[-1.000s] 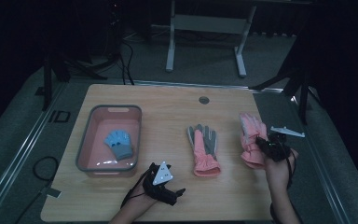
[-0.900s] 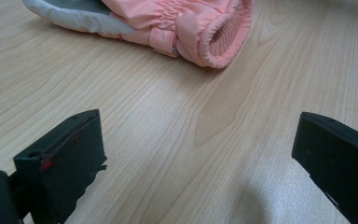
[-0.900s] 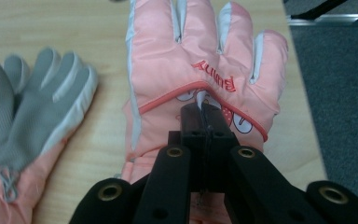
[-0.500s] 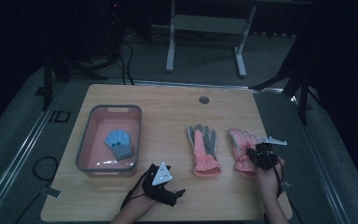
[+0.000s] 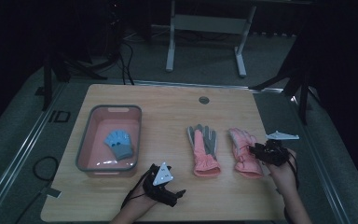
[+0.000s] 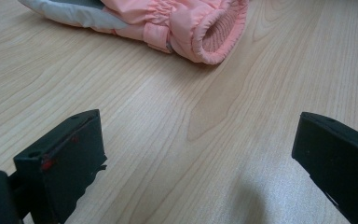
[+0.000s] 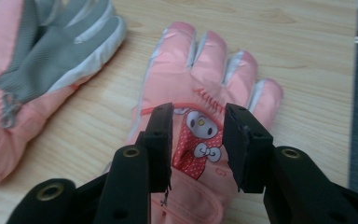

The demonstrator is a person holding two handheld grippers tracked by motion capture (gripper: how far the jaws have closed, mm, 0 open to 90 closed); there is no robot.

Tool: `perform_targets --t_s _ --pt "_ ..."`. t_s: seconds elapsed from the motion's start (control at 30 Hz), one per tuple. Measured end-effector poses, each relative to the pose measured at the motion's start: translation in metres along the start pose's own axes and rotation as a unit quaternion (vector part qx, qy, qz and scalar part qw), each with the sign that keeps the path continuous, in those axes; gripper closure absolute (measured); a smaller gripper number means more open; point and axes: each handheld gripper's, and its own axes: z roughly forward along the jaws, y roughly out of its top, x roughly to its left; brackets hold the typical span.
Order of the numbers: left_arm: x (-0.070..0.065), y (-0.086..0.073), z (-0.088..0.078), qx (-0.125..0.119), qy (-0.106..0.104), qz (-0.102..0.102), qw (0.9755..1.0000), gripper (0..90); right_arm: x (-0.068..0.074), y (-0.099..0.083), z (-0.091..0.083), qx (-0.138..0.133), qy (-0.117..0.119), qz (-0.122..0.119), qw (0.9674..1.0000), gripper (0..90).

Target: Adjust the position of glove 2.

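Right pink glove (image 5: 245, 151) shifted left since earlier, now lying flat just beside the second pink glove (image 5: 203, 149); two pink, one blue glove (image 5: 120, 143) in tray (image 5: 85, 140). Right gripper (image 7: 198, 135) just been opening, jaws part-open above glove, gripping nothing. Left gripper (image 6: 200, 158) wide open, empty, on table (image 5: 168, 102).

Floor marking: the letters "ID" (image 5: 58, 116) stand in dark strokes on the grey floor just left of the table (image 5: 168, 100), beside the pink tray's far corner.
Pink glove: red stitched lettering (image 7: 208, 96) runs across the back of the glove (image 7: 205, 74) above a cartoon patch; it is too small and slanted to read.
Other readable text: none.
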Motion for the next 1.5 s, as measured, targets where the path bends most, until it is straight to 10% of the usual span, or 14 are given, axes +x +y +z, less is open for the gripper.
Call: perform_targets --t_s 0.37,0.83,1.5 --pt "0.000 0.000 0.000 0.000 0.002 0.000 1.0000 2.5 -0.001 -0.019 0.021 0.012 0.010 0.002 0.9999 60.7" --pt "0.000 0.000 0.000 0.002 0.001 -0.001 1.0000 2.5 0.009 -0.021 0.030 0.018 -0.015 -0.016 0.9996 88.0" --pt "0.000 0.000 0.000 0.000 0.002 -0.002 1.0000 2.5 0.058 0.037 -0.039 -0.058 -0.055 0.007 0.9967 89.2"
